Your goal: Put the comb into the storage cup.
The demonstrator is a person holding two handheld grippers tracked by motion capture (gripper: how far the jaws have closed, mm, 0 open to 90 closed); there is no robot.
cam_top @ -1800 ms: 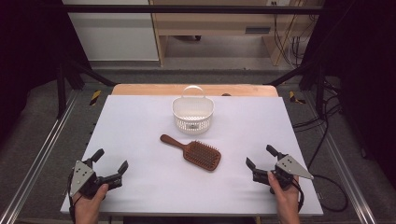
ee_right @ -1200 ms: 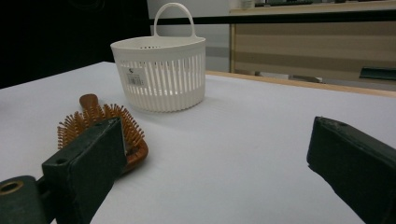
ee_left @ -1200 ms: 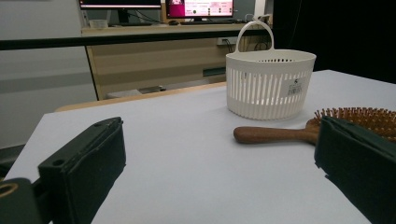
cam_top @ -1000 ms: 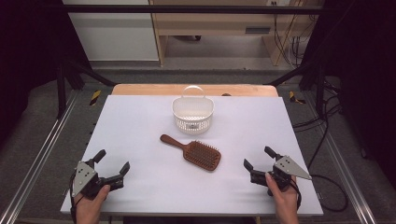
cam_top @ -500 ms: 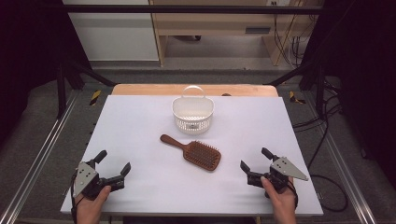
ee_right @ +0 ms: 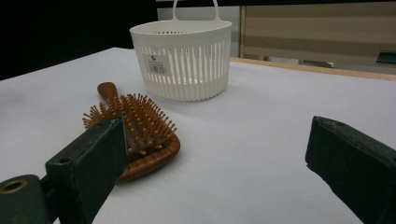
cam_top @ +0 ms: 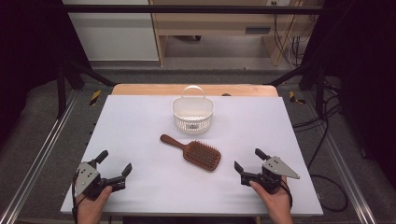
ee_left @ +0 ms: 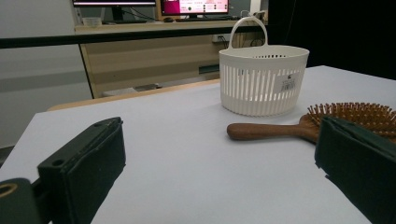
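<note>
Hairbrush [cam_top: 198,155] bristles-up near basket [cam_top: 193,113], seemingly untouched, right gripper [cam_top: 251,162] and left gripper [cam_top: 113,161] jaws spread.

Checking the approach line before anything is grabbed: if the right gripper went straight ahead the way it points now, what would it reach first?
Probably the hairbrush. The right gripper, jaws open, points toward the table's middle, where the brush head lies bristles up, with the white basket beyond. In the right gripper view the brush sits off toward one jaw, so it might only graze it.

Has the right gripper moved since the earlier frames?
Yes. The right gripper has slid left toward the hairbrush, which stays put.
</note>
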